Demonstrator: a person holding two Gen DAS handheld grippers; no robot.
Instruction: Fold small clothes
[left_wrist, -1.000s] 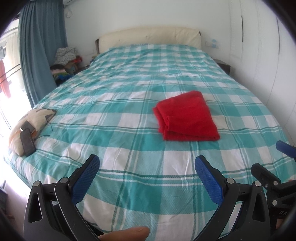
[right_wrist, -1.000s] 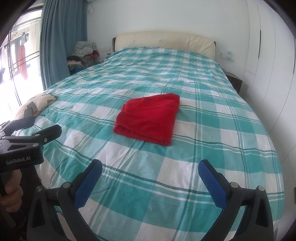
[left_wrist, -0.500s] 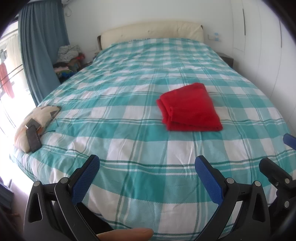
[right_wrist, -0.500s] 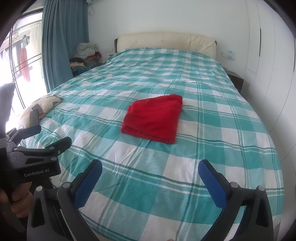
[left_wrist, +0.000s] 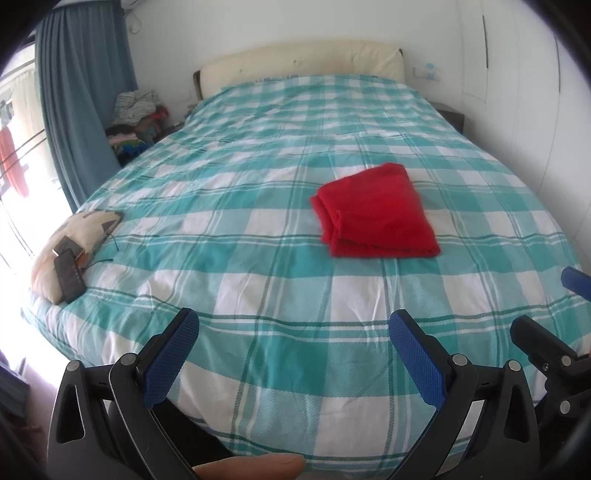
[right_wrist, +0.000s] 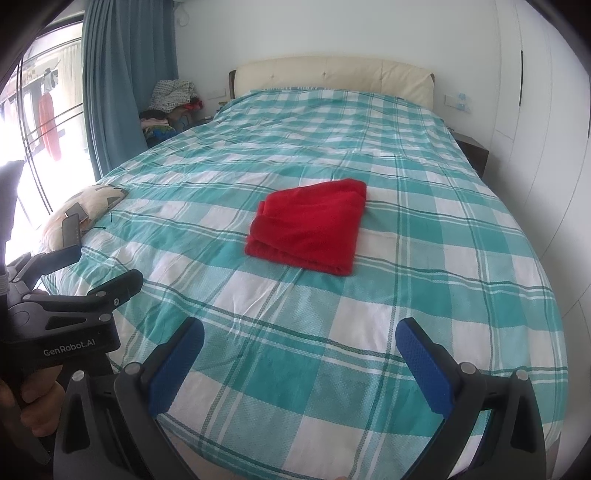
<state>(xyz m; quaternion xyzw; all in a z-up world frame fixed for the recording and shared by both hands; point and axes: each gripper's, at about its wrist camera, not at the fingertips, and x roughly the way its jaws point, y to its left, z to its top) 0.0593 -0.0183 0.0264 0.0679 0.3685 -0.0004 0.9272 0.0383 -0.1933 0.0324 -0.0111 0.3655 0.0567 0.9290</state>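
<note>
Red folded garment, centre-right of the left wrist frame on the checked bedspread: likely soft, light and limp, best pinched at a layered corner. Left gripper and right gripper both spread wide, empty, well short of it. Only from the right wrist: the left hand on its handle, lower left; only from the left wrist: a fingertip at bottom centre.

Both wrist views face the headboard from the bed's foot, side by side.

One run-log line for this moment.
left gripper open | right gripper open | red cloth folded on bed | untouched
</note>
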